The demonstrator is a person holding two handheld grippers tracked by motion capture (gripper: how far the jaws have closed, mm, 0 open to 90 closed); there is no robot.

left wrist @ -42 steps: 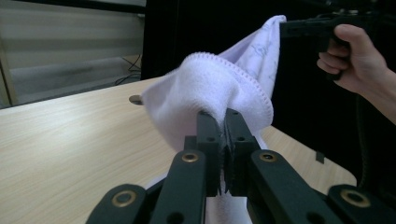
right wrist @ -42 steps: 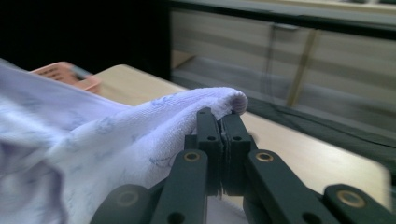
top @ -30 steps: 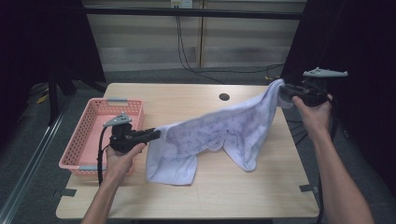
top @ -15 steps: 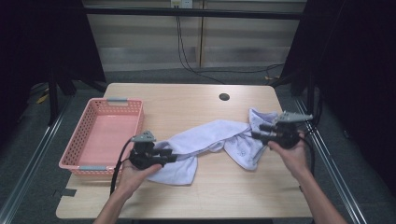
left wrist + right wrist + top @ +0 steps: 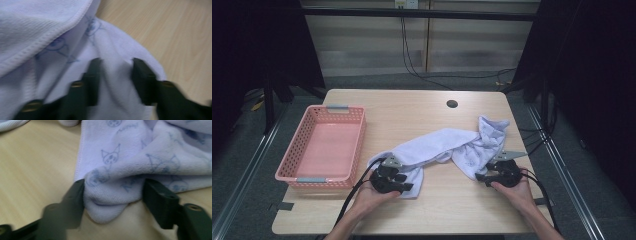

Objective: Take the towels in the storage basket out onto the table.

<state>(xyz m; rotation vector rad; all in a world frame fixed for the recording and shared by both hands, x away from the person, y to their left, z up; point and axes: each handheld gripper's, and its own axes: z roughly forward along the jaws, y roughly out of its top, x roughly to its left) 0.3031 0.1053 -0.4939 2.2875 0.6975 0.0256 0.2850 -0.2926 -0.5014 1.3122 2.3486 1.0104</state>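
On the near half of the table (image 5: 427, 210), a pale lilac towel (image 5: 439, 145) lies rumpled in a loose band running from front left toward the right edge. It's flat on the wood, bunched in the middle, with one lobe raised at the far right end near the small round hole (image 5: 452, 104) in the tabletop.

Left gripper (image 5: 404, 185) sits at the towel's front-left corner, hand behind it, cable trailing back off the near edge. In the left gripper view the two black jaws rest on a fold of towel with a ridge of cloth (image 5: 116, 80) between them. Jaws have just been closing. The frame is blurred, but they look to be pinching that ridge rather than standing clear of it.

Right gripper (image 5: 482, 176) is at the towel's right-hand lower corner, grey plate on top. In the right gripper view the jaws stand fairly wide, one on each side of a thick rolled fold (image 5: 112, 195), both pads up against the cloth: grasping the bundled corner. Cartoon cat-face prints (image 5: 110, 157) show on the fabric there.

The pink plastic basket (image 5: 292, 170) stands at the table's left edge, well apart from the right gripper, just beside the towel's left end but not touching it.
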